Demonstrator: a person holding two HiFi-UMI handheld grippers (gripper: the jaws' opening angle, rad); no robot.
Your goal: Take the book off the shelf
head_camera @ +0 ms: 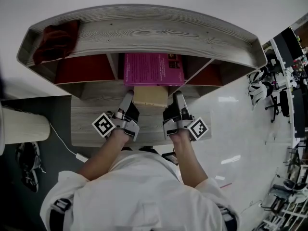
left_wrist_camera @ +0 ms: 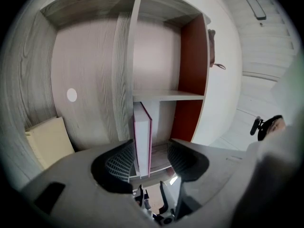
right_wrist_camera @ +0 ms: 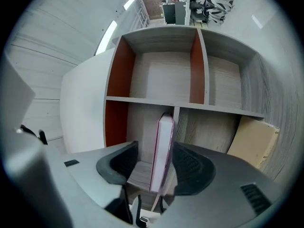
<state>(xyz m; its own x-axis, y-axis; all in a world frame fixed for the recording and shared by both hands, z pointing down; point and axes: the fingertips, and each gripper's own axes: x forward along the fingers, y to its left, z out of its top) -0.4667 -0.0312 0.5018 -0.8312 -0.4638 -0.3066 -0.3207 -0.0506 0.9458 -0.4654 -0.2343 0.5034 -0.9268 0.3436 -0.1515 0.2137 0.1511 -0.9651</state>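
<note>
Book [head_camera: 153,69] between half-open left tool [left_wrist_camera: 150,146], right tool [right_wrist_camera: 156,148]

We note that the book [left_wrist_camera: 142,137] lies with one broad face close against a grey board [left_wrist_camera: 124,75], which leaves no room to pass on that side. On its other face, open room runs to the red panel [left_wrist_camera: 192,75]. Within the left gripper [left_wrist_camera: 151,145] and the right gripper [right_wrist_camera: 156,148], a gap shows on that same side of the book. A tan box [head_camera: 150,96] sits between both grippers and blocks the middle approach
</note>
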